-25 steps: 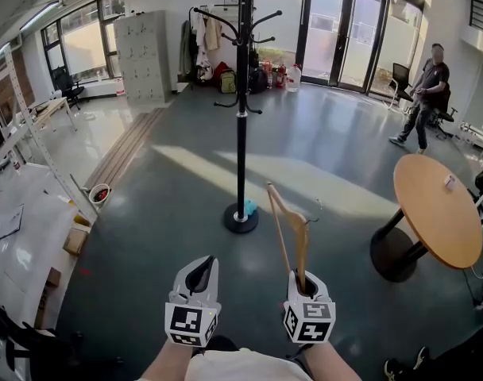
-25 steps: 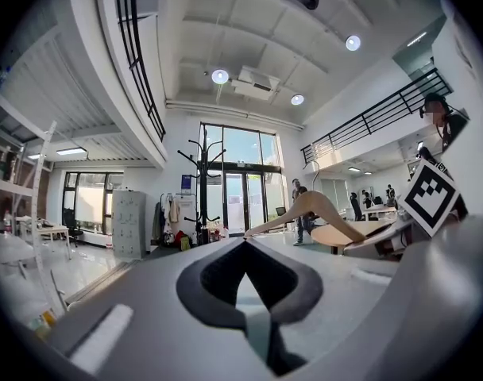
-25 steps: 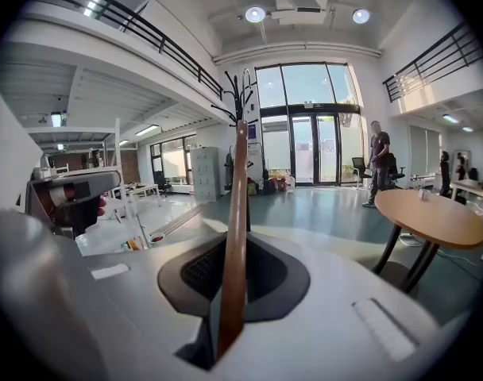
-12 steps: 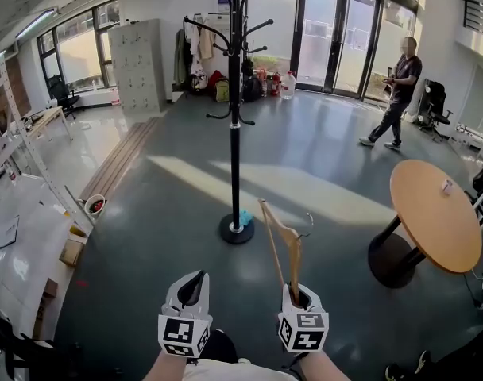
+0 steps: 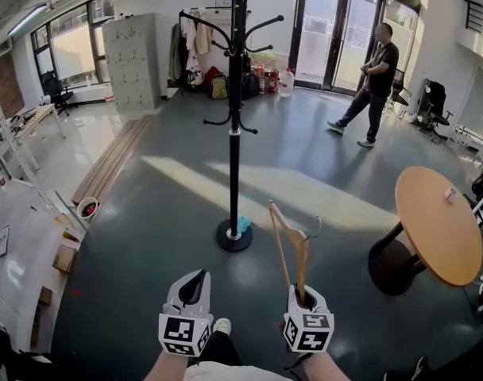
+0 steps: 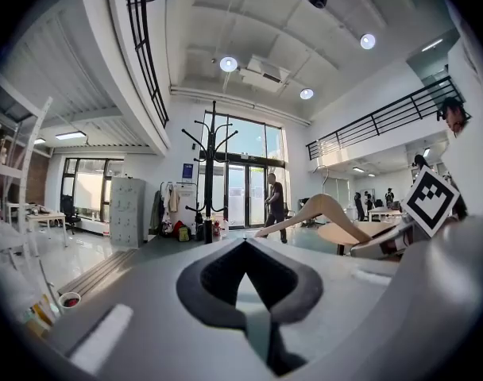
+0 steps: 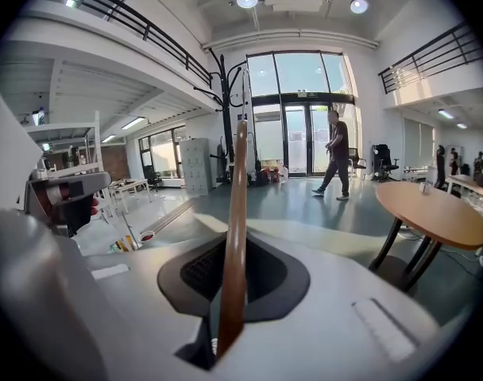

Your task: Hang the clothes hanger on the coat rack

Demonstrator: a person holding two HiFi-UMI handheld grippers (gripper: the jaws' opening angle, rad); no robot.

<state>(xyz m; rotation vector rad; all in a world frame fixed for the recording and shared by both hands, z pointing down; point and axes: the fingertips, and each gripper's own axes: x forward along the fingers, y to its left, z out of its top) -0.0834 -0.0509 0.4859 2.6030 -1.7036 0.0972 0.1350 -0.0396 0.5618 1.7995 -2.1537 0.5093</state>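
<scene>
The black coat rack [image 5: 235, 125] stands on its round base [image 5: 234, 236] on the grey floor ahead, its hooks curling out near the top. My right gripper [image 5: 301, 296] is shut on the lower end of a wooden clothes hanger [image 5: 292, 240], which stands upright with its metal hook [image 5: 314, 222] to the right. Along the right gripper's jaws the hanger [image 7: 234, 228] rises as a brown bar, with the rack [image 7: 226, 121] far behind it. My left gripper [image 5: 195, 279] is beside it, shut and holding nothing. The left gripper view shows the hanger [image 6: 329, 211] and the rack [image 6: 210, 181].
A round wooden table [image 5: 442, 227] on a black pedestal stands at the right. A person [image 5: 370, 74] walks by the glass doors at the back. Grey lockers [image 5: 133, 58] and bags line the far wall. Shelving and boxes [image 5: 65, 256] run along the left.
The person in the background has walked leftward. The coat rack base sits slightly lower in the head view, so a little nearer. Both grippers keep the same hold.
</scene>
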